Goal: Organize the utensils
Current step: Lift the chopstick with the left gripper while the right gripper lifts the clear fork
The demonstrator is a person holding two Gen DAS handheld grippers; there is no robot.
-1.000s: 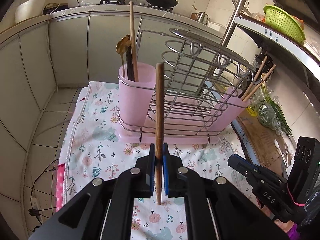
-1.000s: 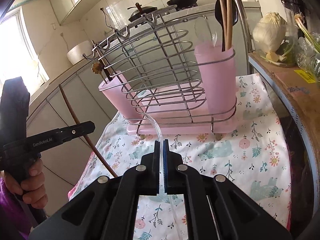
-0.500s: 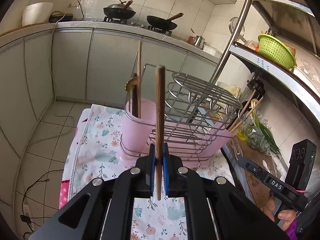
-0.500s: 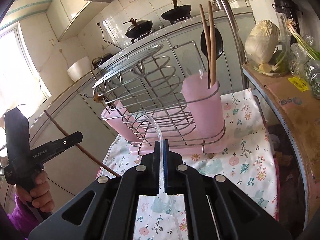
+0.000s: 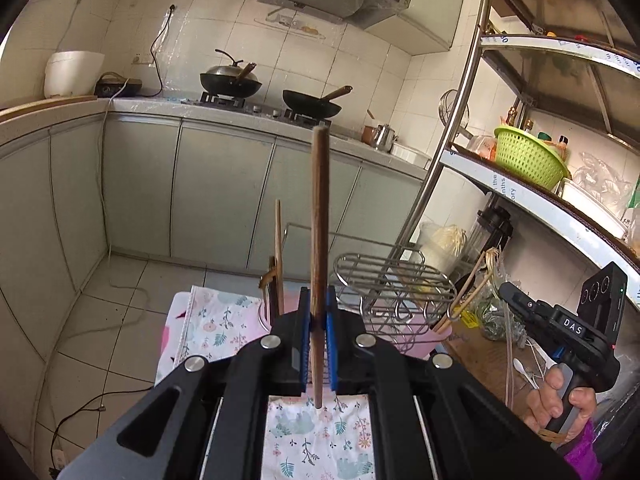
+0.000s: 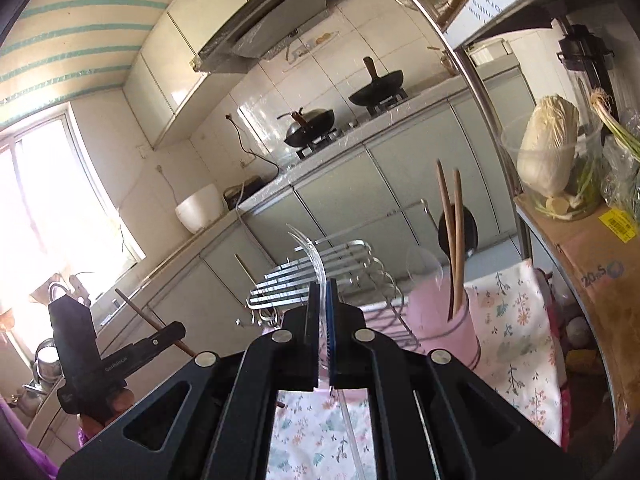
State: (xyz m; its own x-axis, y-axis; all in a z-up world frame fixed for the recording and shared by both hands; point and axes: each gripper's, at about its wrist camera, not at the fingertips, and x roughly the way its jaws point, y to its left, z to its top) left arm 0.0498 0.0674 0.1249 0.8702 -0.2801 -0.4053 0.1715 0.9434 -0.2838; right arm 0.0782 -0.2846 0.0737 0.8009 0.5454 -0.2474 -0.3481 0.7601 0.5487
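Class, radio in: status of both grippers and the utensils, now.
Left gripper shut on wooden chopstick. Right gripper shut on clear plastic spoon. Both held above wire rack; nothing blocking pink cup.

Matt brown wooden chopstick (image 5: 319,240); glossy clear utensil (image 6: 310,254), probably plastic; shiny metal wire rack (image 5: 394,280); flowered cloth (image 6: 516,332).

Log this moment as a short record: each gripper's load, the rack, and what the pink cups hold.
left gripper: shut on wooden chopstick, held upright
right gripper: shut on clear plastic spoon
wire dish rack: on floral cloth
near pink cup: two wooden chopsticks, black spoon
far pink cup: wooden chopstick, gold utensil
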